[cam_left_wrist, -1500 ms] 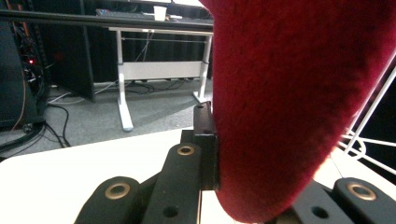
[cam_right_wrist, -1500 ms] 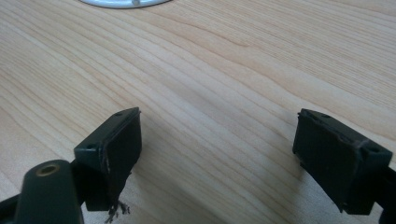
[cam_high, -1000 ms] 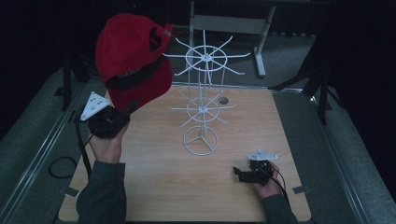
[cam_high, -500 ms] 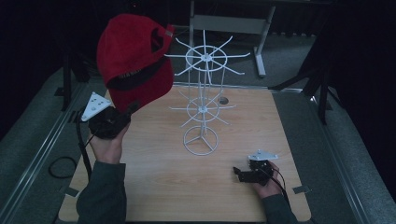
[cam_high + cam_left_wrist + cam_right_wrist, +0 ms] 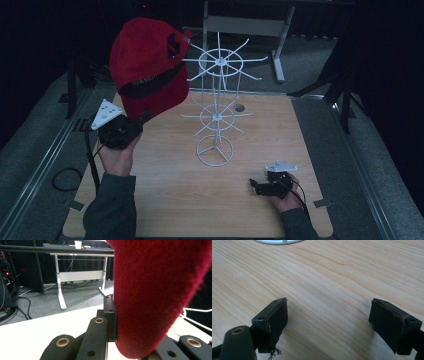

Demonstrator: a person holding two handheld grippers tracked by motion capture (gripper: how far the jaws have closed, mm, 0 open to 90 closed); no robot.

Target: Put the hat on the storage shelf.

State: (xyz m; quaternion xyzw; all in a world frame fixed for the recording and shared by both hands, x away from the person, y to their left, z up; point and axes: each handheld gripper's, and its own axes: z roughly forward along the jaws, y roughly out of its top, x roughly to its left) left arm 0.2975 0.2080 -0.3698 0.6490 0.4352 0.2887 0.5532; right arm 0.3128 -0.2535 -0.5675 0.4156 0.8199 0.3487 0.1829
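A red cap (image 5: 147, 67) is held up in the air above the table's left side, its strap end close to the top arms of a white wire rack (image 5: 217, 112). My left gripper (image 5: 139, 119) is below the cap, shut on its lower edge. In the left gripper view the red cap (image 5: 155, 290) fills the right half, with one black finger (image 5: 110, 315) pressed against it. My right gripper (image 5: 257, 186) rests low on the wooden table (image 5: 300, 130) at the front right. It stands open (image 5: 328, 320) with bare wood between its pads.
The rack's round base (image 5: 277, 241) stands just ahead of the right gripper. A grey desk frame (image 5: 245, 25) stands beyond the table's far edge. A black cable loop (image 5: 65, 179) lies on the floor at the left. A small hole (image 5: 239, 107) is behind the rack.
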